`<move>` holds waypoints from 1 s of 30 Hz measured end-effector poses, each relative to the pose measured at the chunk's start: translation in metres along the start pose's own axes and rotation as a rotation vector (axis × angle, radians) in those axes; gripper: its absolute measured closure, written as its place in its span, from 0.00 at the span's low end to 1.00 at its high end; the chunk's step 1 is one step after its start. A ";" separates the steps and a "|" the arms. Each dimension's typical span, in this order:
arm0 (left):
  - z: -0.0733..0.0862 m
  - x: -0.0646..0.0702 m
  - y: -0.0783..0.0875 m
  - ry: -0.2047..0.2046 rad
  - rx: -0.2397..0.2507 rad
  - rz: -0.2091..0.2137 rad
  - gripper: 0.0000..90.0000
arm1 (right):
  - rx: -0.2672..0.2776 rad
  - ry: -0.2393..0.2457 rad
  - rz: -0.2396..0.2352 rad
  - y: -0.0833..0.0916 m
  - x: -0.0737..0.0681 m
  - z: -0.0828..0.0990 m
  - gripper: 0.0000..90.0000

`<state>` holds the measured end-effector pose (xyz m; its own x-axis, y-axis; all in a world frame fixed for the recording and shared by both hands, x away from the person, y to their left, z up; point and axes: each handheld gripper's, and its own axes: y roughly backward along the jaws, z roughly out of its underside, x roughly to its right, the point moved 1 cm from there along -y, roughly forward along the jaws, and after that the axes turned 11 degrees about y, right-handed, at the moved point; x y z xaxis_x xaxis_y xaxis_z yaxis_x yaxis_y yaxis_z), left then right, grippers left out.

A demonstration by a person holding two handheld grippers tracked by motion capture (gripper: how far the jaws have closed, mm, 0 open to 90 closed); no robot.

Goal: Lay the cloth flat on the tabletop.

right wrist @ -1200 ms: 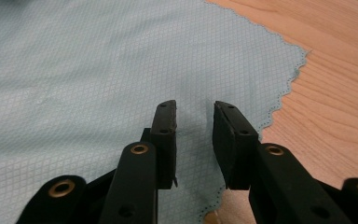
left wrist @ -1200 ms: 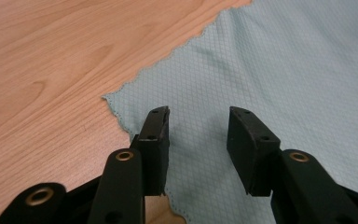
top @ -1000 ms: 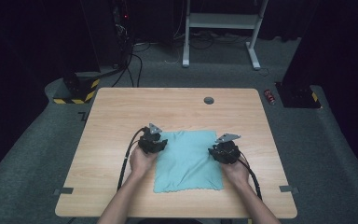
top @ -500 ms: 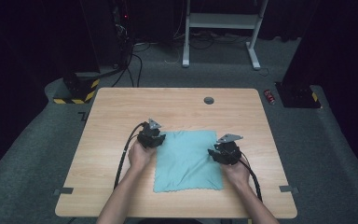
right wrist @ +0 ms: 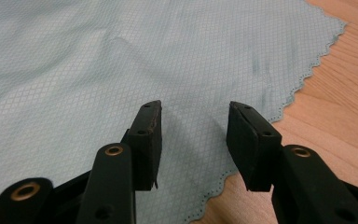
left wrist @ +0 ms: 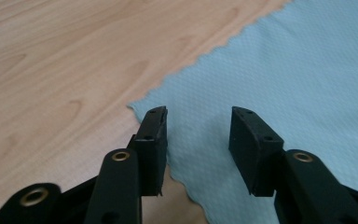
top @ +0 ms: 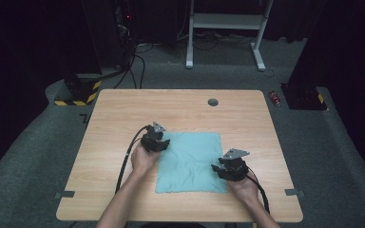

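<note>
Teal cloth (top: 190, 163) lies spread flat on the wooden table (top: 123, 114), toward the near edge and a little right of centre, its borders cut in small scallops. A few soft creases run across its middle; otherwise it sits smooth against the wood.

In the high view the left gripper (top: 158, 140) rests at the cloth's far left corner, held by the left hand (top: 143, 159), with a black cable (top: 126, 161) trailing back along the forearm toward the table's near edge. The right gripper (top: 227, 167) sits at the cloth's right edge, near the near right corner, in the right hand (top: 242, 185), a grey plate (top: 235, 154) on top of it.

The left gripper view looks along its two black jaws, which stand well apart with nothing between them — the corner of the cloth (left wrist: 279, 79) lies just under and ahead of the tips, bare wood (left wrist: 60, 70) to one side. The right gripper view shows the same stance: jaws parted, empty, poised over the cloth (right wrist: 121, 60) close to its scalloped edge, with wood (right wrist: 345, 88) beyond it. Whether the tips touch the fabric cannot be told.

Farther back on the table a small dark round disc (top: 213, 102) sits near the far edge. Beyond the table lie grey carpet (top: 38, 156), a white frame (top: 228, 23), and a small red object (top: 275, 98) on the floor.
</note>
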<state>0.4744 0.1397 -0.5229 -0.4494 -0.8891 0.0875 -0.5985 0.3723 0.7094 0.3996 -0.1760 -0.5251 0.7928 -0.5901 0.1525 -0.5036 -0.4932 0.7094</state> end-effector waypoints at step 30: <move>0.073 0.033 0.054 0.013 0.072 0.073 0.47 | 0.039 -0.020 0.029 0.004 -0.005 0.009 0.54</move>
<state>0.3793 0.1495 -0.5328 -0.4853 -0.8621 0.1461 -0.6111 0.4539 0.6485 0.3901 -0.1809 -0.5295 0.7710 -0.6167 0.1587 -0.5394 -0.5001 0.6774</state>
